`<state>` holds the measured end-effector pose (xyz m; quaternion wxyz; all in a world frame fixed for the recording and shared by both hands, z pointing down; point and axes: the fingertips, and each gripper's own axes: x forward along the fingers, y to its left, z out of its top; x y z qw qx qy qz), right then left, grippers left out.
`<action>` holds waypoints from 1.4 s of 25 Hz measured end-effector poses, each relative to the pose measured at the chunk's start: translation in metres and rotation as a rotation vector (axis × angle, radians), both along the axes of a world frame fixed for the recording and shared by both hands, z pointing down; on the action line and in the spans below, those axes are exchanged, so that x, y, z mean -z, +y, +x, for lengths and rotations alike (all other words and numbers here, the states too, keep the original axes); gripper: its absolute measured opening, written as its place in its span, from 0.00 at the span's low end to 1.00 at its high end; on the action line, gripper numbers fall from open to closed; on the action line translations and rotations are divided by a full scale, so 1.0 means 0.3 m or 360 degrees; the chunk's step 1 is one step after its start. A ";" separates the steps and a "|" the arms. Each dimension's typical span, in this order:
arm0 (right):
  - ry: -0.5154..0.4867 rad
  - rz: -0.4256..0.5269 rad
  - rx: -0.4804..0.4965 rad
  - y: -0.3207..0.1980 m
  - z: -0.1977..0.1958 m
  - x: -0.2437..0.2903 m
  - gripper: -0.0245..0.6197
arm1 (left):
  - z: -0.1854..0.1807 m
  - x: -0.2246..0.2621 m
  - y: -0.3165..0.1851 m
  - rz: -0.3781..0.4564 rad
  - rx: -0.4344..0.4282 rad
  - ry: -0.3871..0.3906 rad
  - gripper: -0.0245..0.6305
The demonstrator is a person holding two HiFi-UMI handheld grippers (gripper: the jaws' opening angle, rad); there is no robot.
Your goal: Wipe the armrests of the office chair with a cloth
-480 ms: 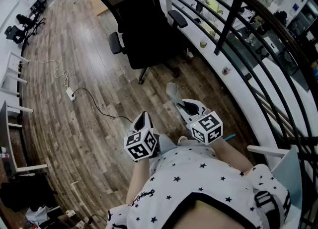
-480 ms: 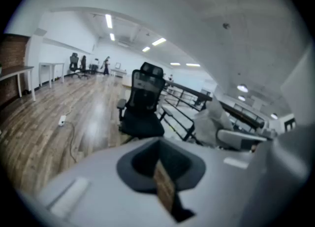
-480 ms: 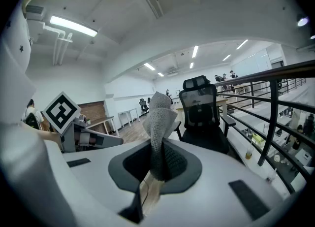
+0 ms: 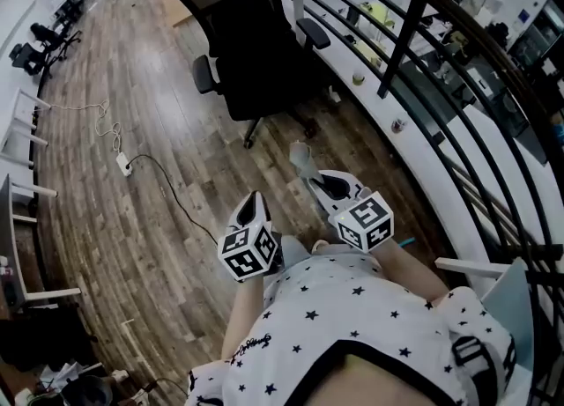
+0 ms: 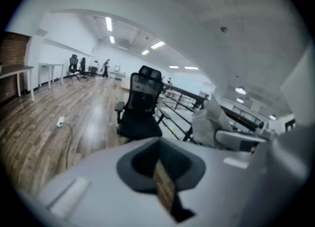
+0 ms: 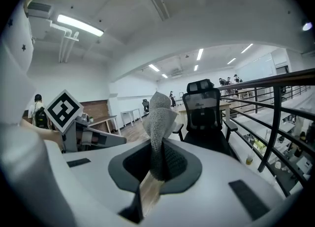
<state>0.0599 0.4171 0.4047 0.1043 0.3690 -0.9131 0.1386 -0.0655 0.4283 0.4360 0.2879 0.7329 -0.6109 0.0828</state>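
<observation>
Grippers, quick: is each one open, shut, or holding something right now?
Left gripper: shut, nothing between its jaws.
Right gripper: shut on the grey cloth, which sticks up out of the jaws.

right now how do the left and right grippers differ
The right gripper has its jaws shut on a grey cloth; the left gripper has its jaws together on nothing. In the head view the right gripper reaches slightly further toward the office chair than the left gripper. Both are white and face the chair.

Grey, seemingly knitted cloth [image 6: 160,117] upright, black chair [image 4: 251,52] apart
</observation>
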 end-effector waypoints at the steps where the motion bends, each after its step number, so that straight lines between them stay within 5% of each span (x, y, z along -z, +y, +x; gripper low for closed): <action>1: 0.0006 -0.0003 0.0012 0.004 0.001 -0.003 0.09 | 0.003 0.000 0.005 -0.0002 0.0007 0.0003 0.04; 17: -0.0066 -0.0047 0.0062 -0.036 -0.019 -0.028 0.10 | -0.052 -0.041 -0.022 -0.0065 0.0094 0.0013 0.04; 35: -0.0015 -0.0101 0.0061 -0.525 -0.226 -0.038 0.10 | -0.264 -0.069 -0.490 -0.0100 0.0118 0.0053 0.04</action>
